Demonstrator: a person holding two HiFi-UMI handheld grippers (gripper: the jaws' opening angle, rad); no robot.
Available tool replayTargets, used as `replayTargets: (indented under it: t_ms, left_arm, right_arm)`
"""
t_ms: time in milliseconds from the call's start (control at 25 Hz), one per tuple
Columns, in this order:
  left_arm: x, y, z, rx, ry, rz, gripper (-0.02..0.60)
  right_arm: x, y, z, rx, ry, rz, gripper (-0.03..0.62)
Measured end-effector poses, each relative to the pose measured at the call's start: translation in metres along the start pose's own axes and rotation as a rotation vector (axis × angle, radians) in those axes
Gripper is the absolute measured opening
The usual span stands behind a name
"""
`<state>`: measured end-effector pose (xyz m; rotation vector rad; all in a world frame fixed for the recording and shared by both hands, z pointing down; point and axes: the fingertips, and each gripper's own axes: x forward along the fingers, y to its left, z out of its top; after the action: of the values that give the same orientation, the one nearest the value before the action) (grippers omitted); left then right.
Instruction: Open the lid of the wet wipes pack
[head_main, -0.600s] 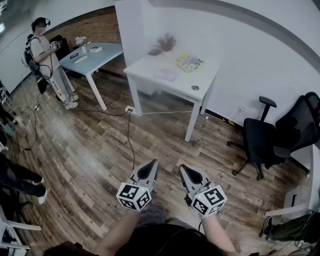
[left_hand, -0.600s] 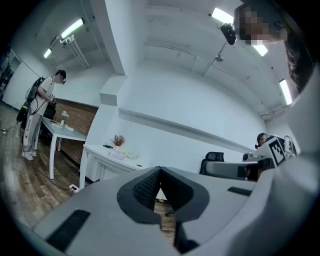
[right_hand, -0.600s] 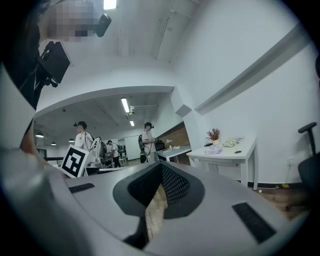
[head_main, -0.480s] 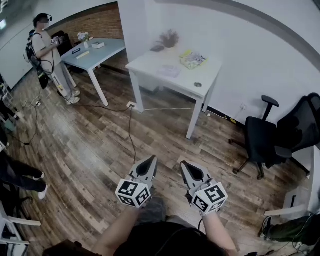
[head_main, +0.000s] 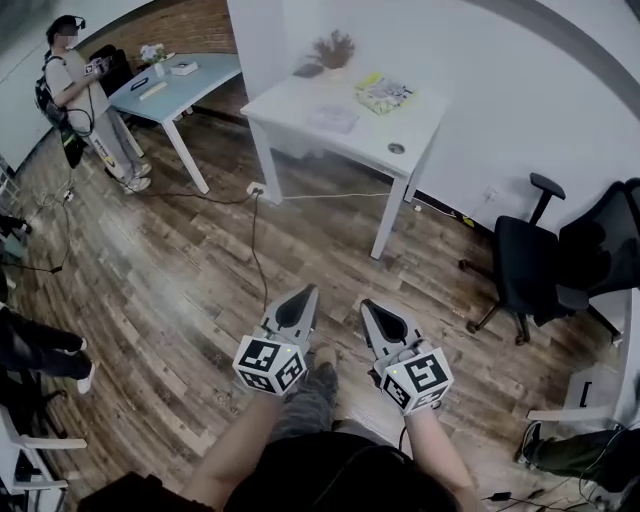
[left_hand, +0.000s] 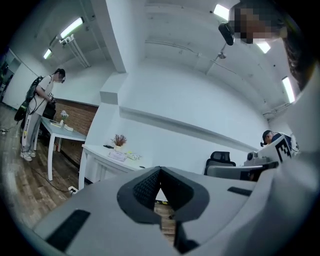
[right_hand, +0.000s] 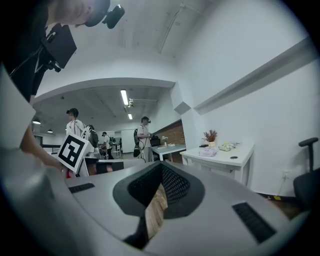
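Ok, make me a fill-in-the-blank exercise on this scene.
The left gripper and the right gripper both have their jaws ___, holding nothing.
The standing person is beside the ___ table.
In the head view, the black office chair stands to the ___ of the white table.
Missing words: shut; blue; right.

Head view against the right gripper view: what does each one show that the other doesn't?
Only the head view: the left gripper and right gripper from above, jaws shut, and a cable across the floor. Only the right gripper view: ceiling light strips and small figures far down the room. Both: the white table, its dried plant, and a person standing at the blue table.
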<state>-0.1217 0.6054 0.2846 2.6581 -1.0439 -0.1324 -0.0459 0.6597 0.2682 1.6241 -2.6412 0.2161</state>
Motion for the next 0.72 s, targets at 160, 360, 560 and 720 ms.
replayTargets:
  t_ms: [160, 360, 560, 720]
  left_arm:
    - [0.033, 0.017, -0.006, -0.022, 0.022, -0.002, 0.012]
    - [0.072, 0.044, -0.001, -0.031, 0.026, -0.006, 0.012]
    - [0.107, 0.076, 0.016, -0.034, 0.01, -0.01, 0.012]
    - [0.129, 0.101, 0.021, -0.047, 0.005, -0.007, 0.012]
  right_arm:
    - [0.022, -0.032, -0.001, 0.024, 0.004, -0.028, 0.018]
    - [0.056, -0.062, 0.004, 0.046, -0.007, -0.039, 0.02]
    - [0.097, -0.086, 0.015, 0.063, -0.015, -0.037, 0.02]
    - [0.122, -0.105, 0.014, 0.073, -0.002, -0.053, 0.02]
